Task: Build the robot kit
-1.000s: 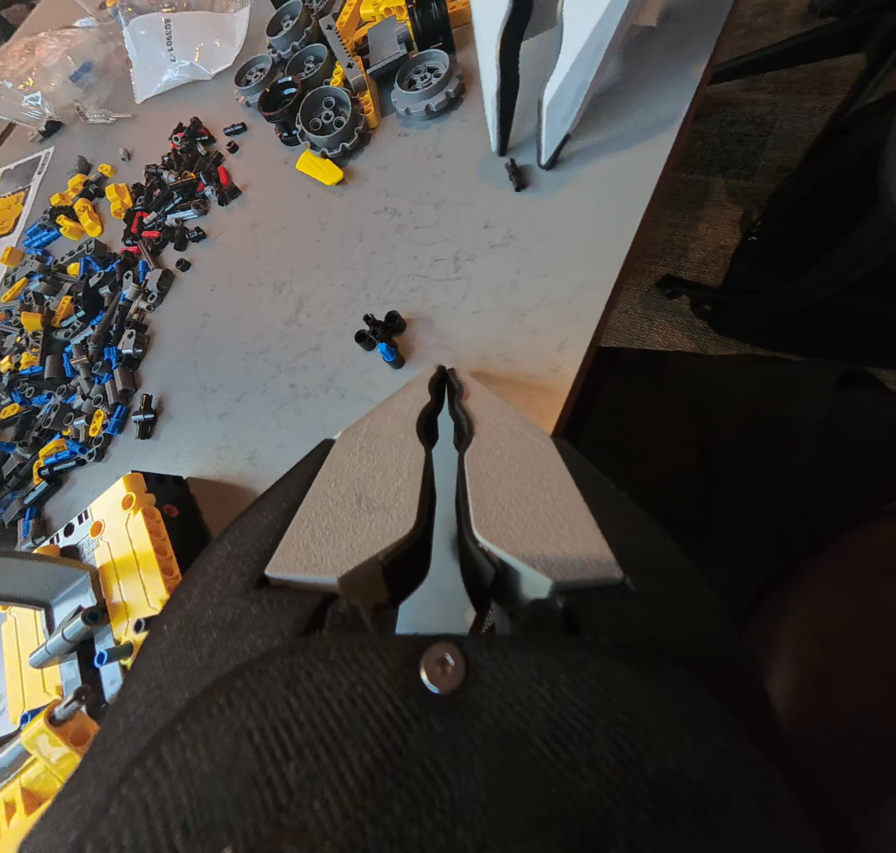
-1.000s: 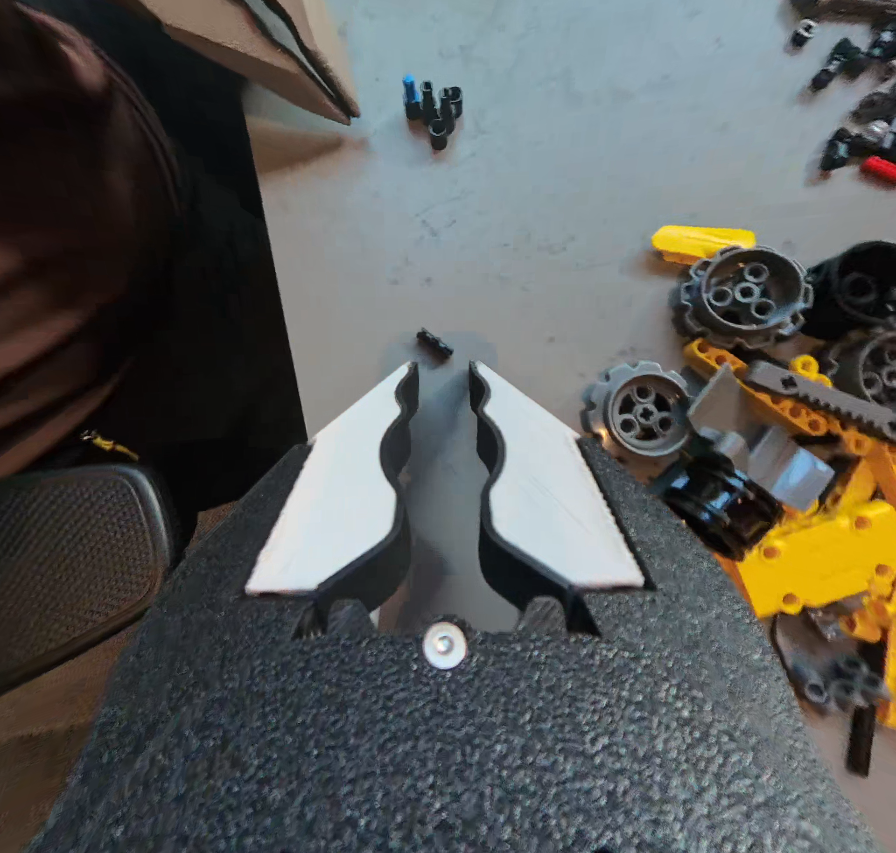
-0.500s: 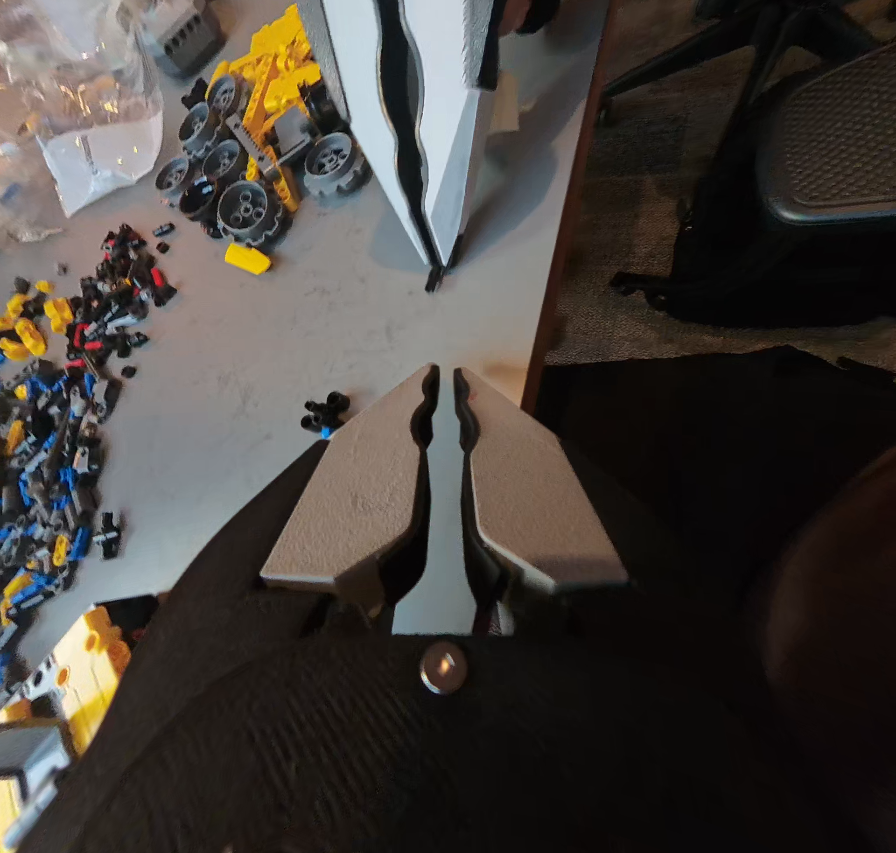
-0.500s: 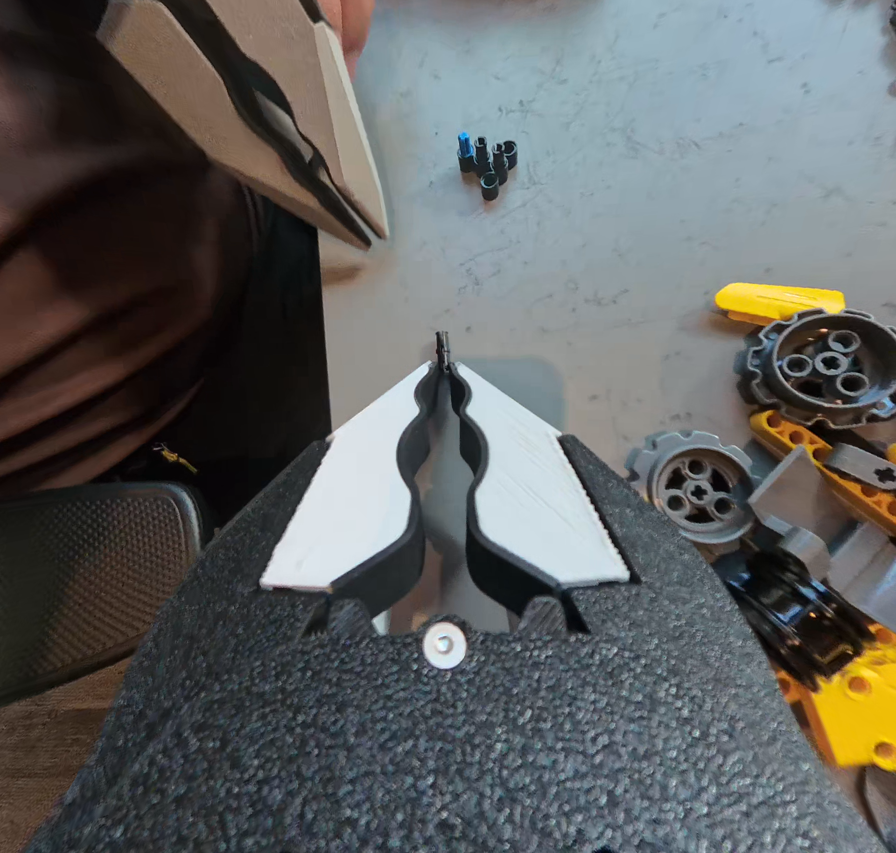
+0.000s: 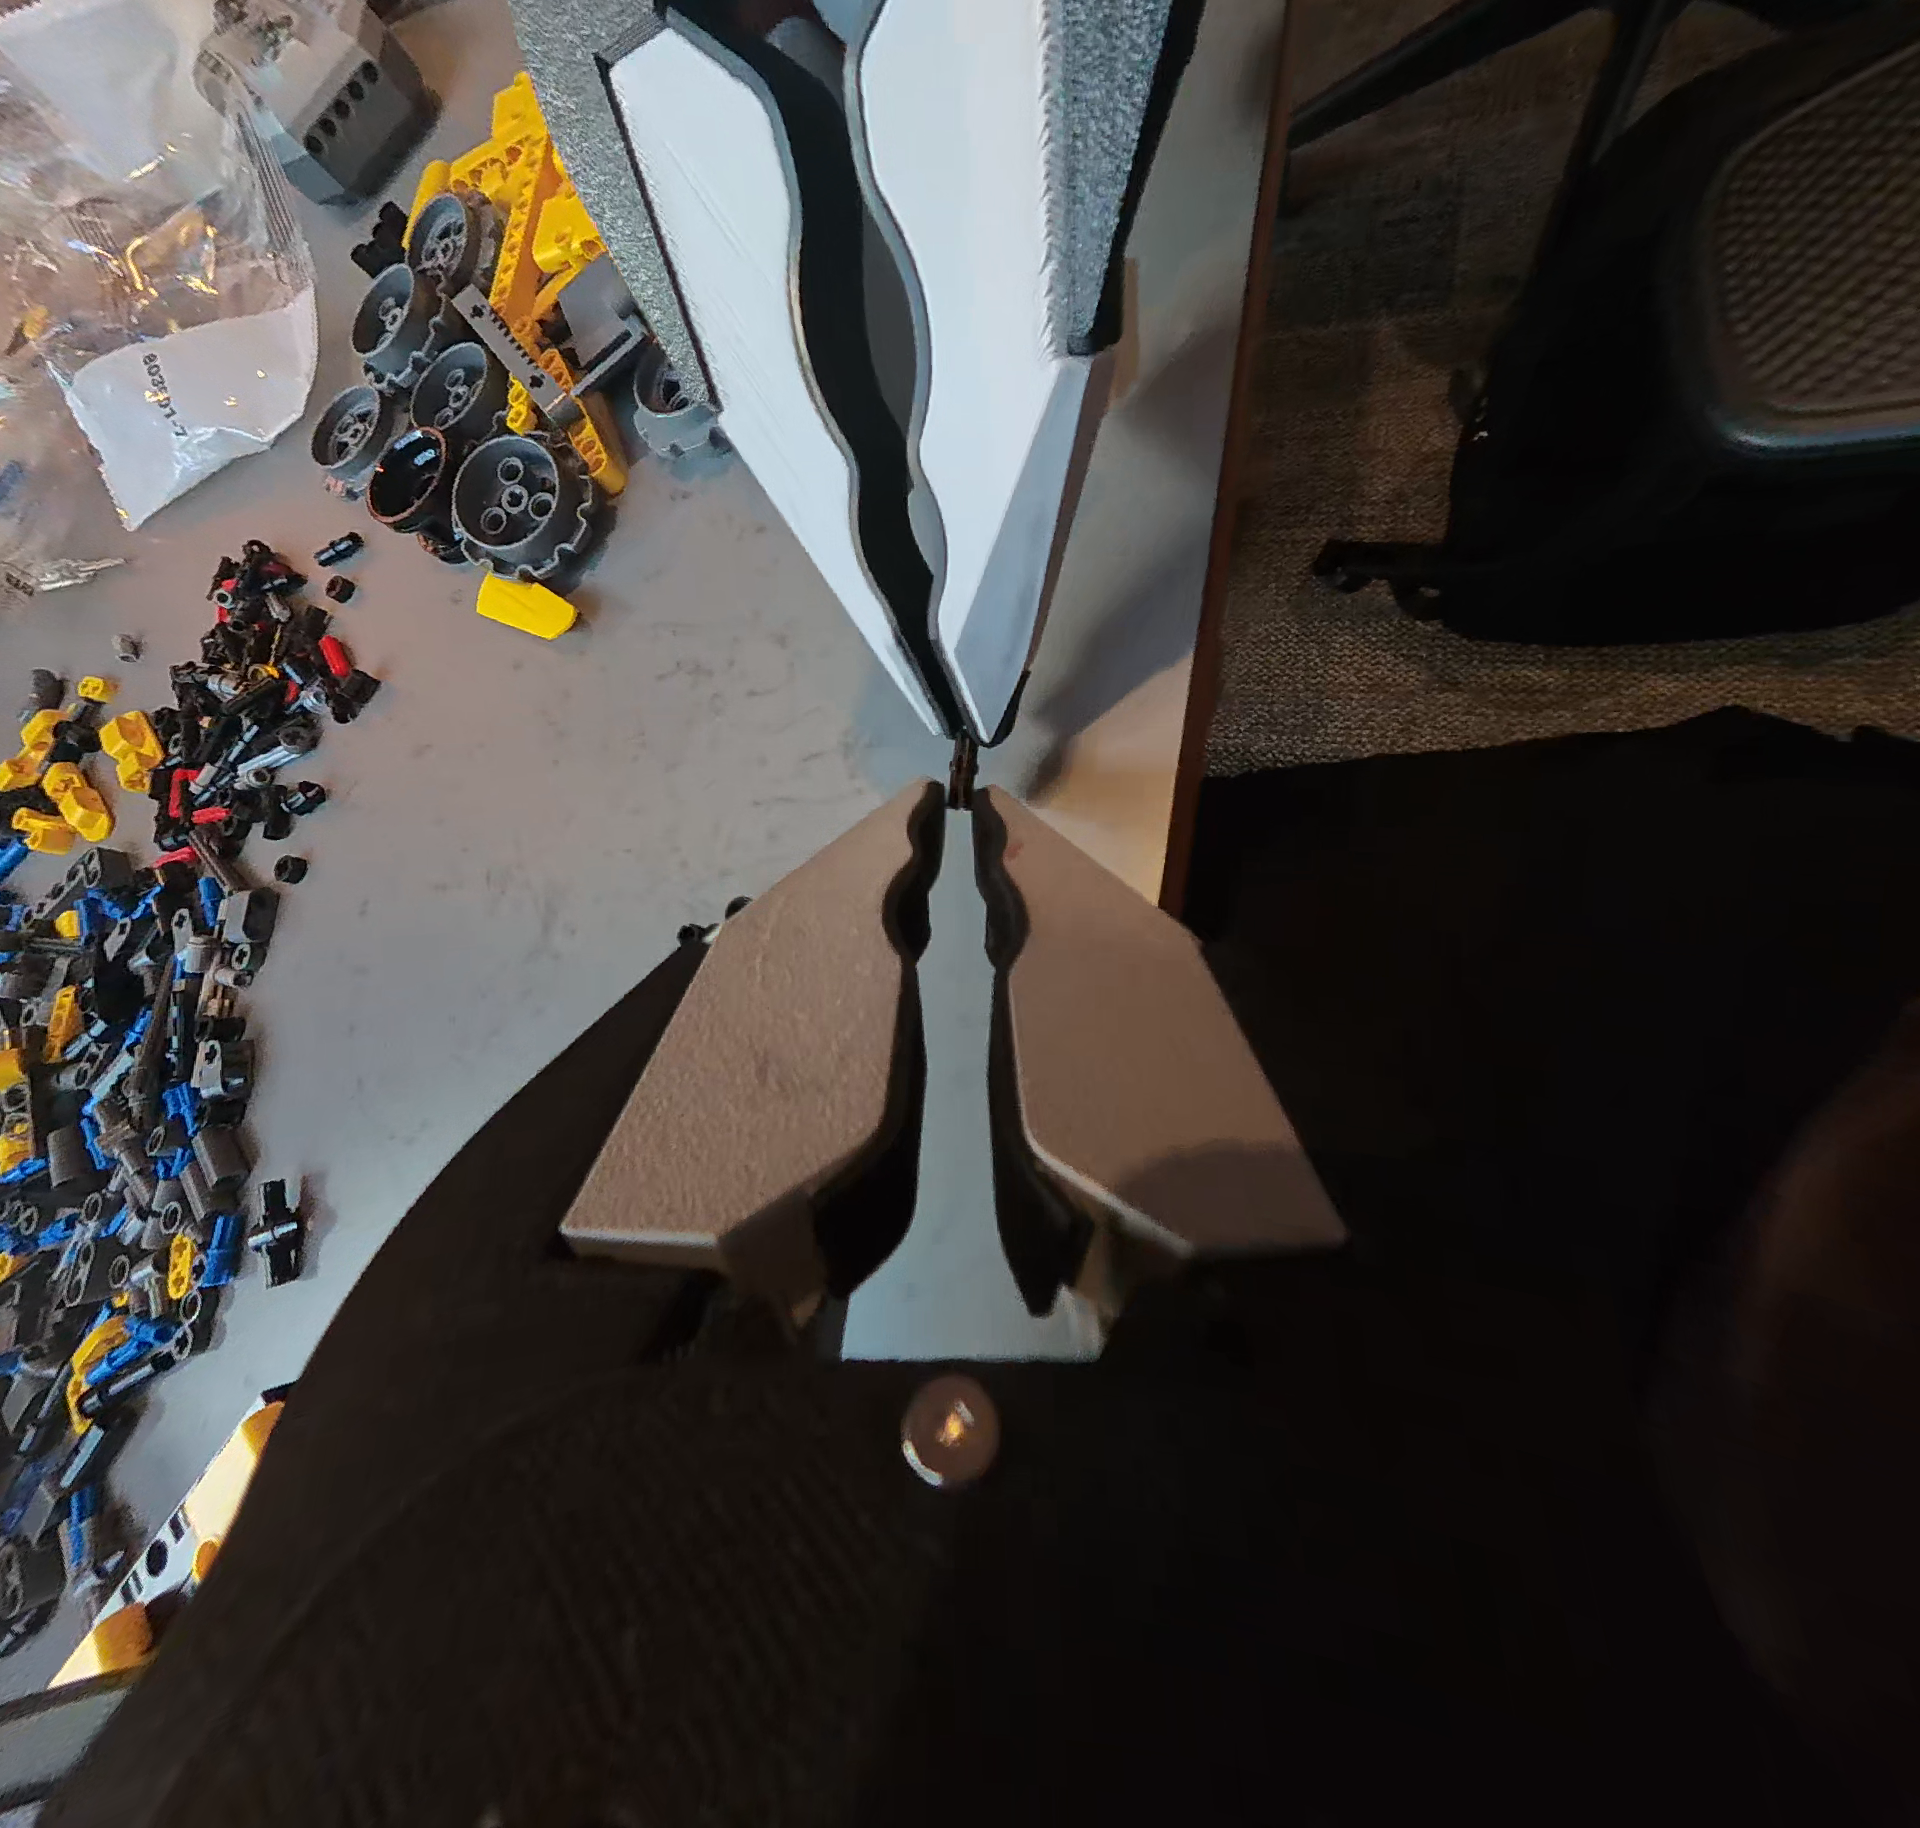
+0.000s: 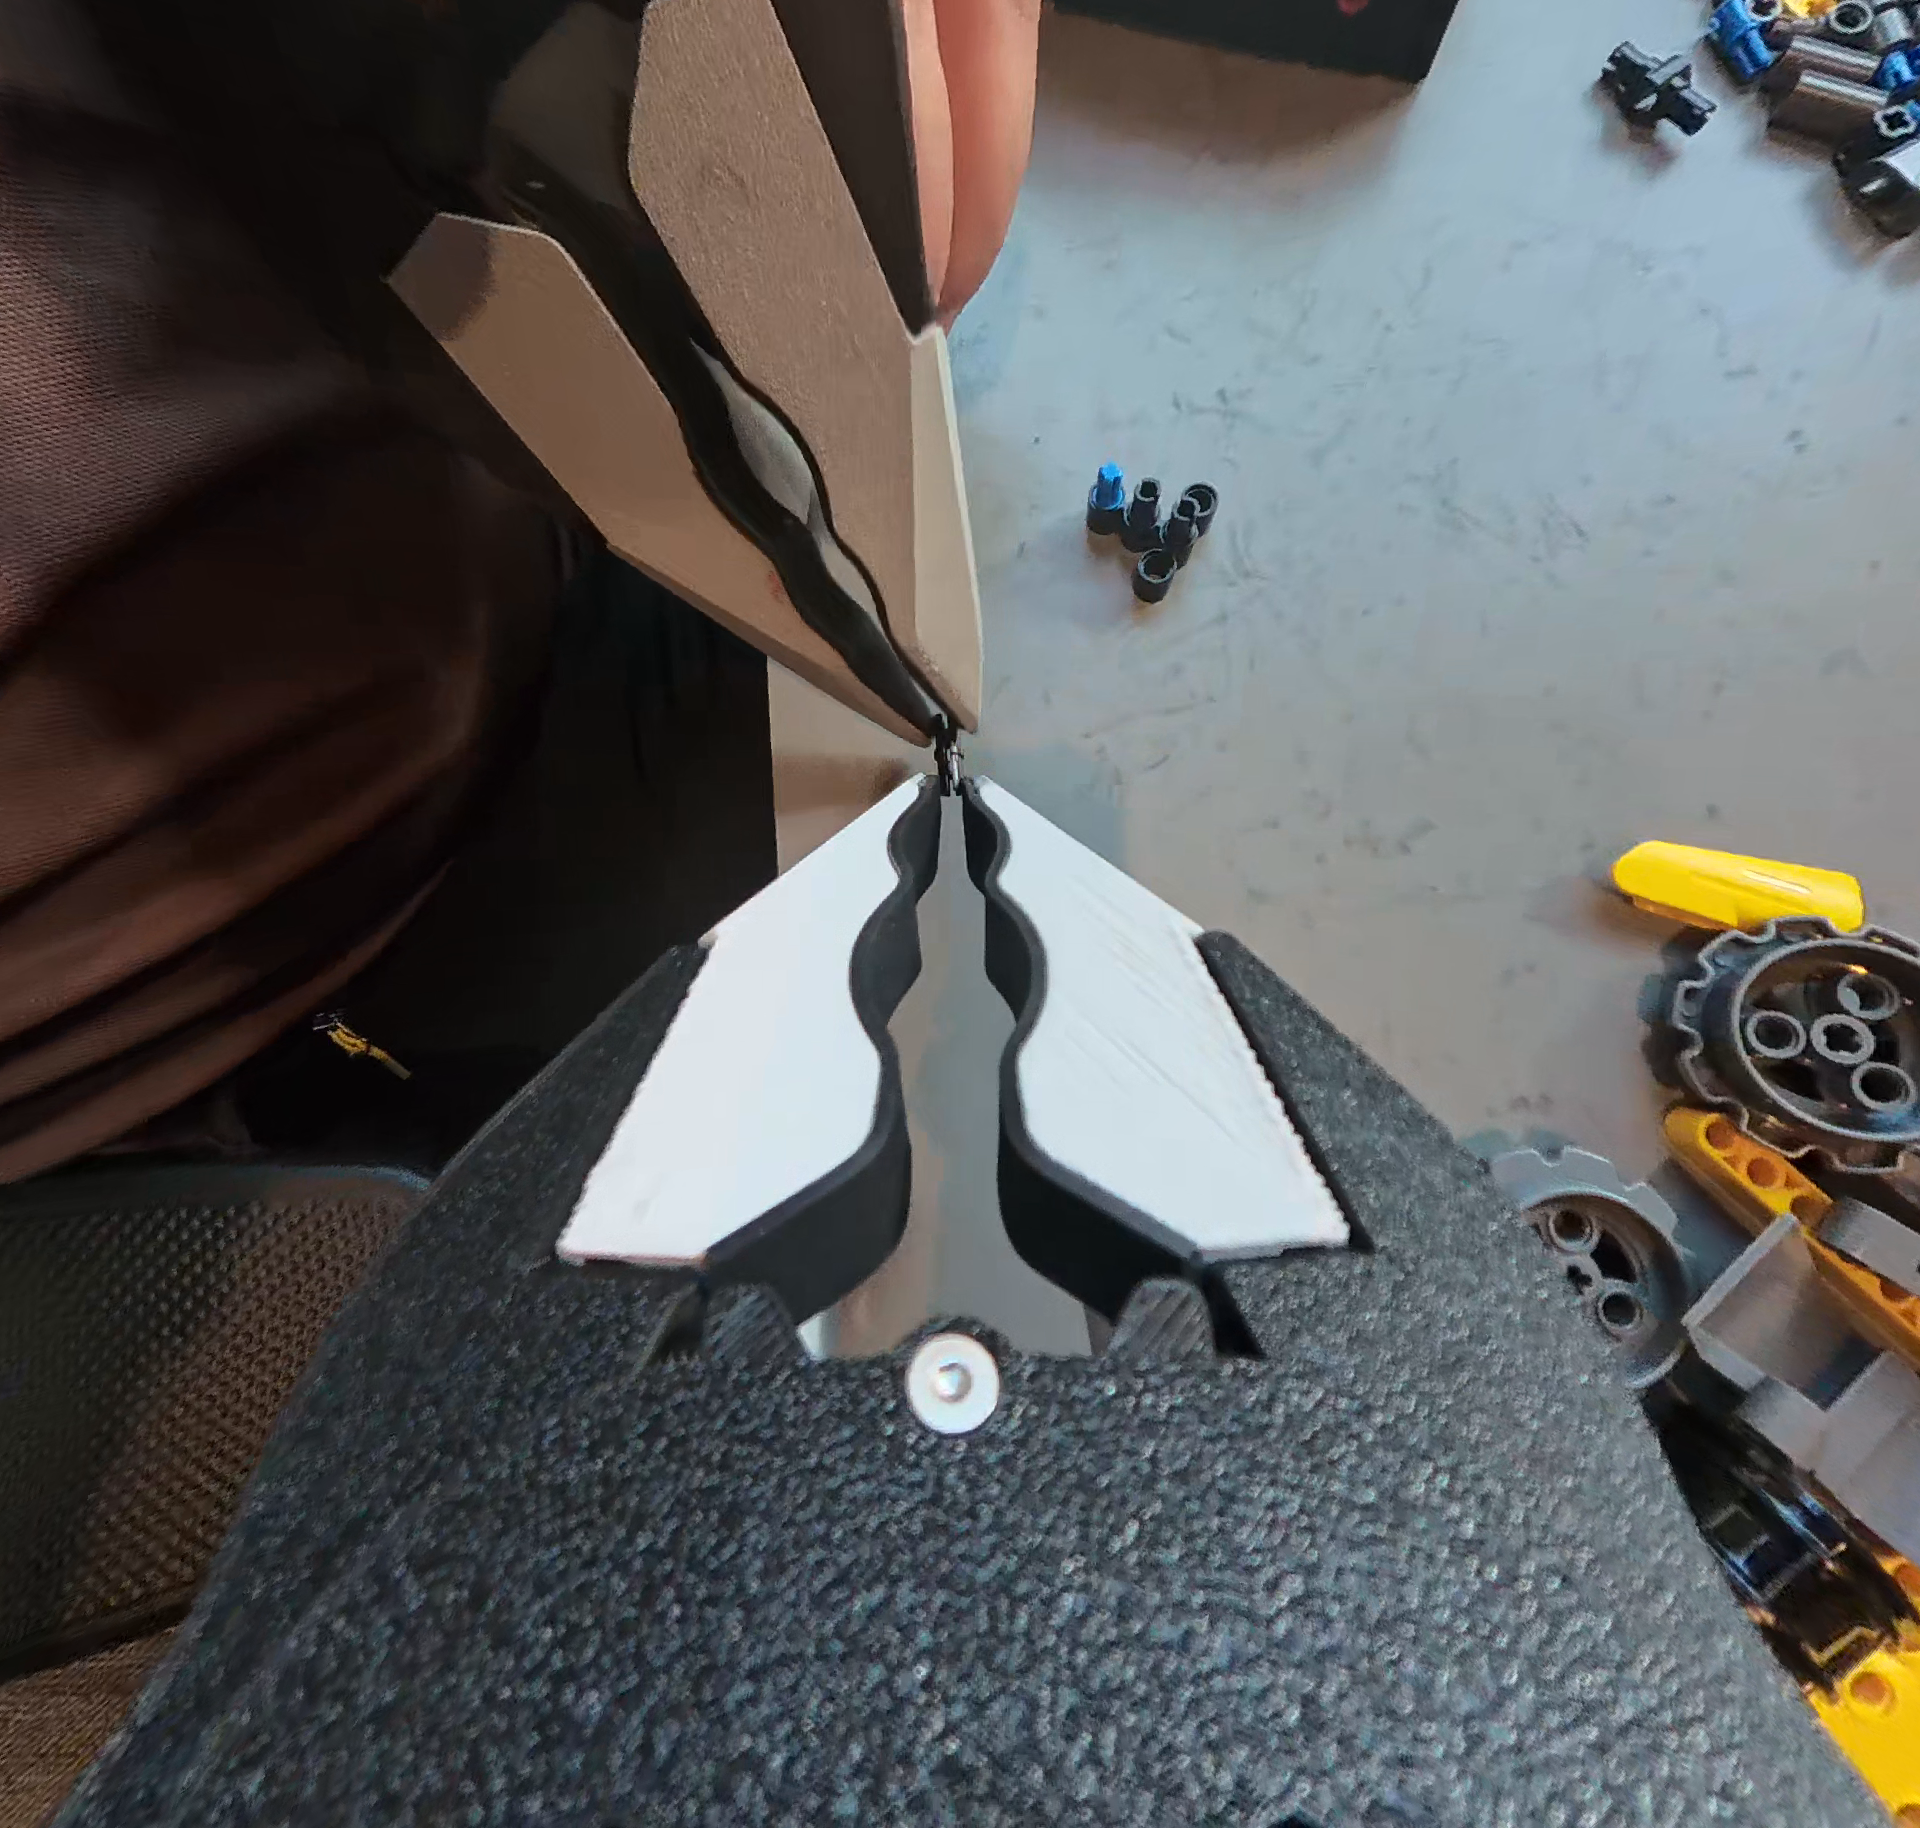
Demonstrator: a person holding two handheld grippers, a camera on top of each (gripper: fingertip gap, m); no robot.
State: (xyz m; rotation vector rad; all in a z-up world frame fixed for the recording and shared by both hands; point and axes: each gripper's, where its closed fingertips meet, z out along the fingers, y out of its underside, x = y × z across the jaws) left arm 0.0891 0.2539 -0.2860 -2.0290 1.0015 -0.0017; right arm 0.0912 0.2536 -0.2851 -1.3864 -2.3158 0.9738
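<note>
A small black pin [image 5: 964,766] hangs in the air between both grippers, above the grey table [image 5: 623,791] near its right edge. My right gripper [image 6: 948,787], with white fingers, is shut on one end of the pin [image 6: 948,760]. My left gripper [image 5: 961,793], with grey fingers, meets it tip to tip, its tips closed about the other end. In the left wrist view the right gripper [image 5: 971,734] comes down from the top. In the right wrist view the left gripper [image 6: 951,731] comes from the upper left, held by a hand [image 6: 977,116].
A black and blue connector cluster [image 6: 1148,531] lies alone on the table. Grey wheels and a yellow assembly [image 5: 488,396], a loose yellow piece [image 5: 525,606], a pile of small parts [image 5: 125,947] and plastic bags [image 5: 135,251] lie to the left. The table edge [image 5: 1205,635] and a chair [image 5: 1818,272] are to the right. My two grippers' fingertips are within a few centimetres of each other. The loose yellow piece [image 5: 525,606] is about equally far from each gripper, around 12 cm.
My right gripper closed on the pin on the table and lifted it. Both grippers have come together tip to tip, and my left gripper now has the pin's free end.
</note>
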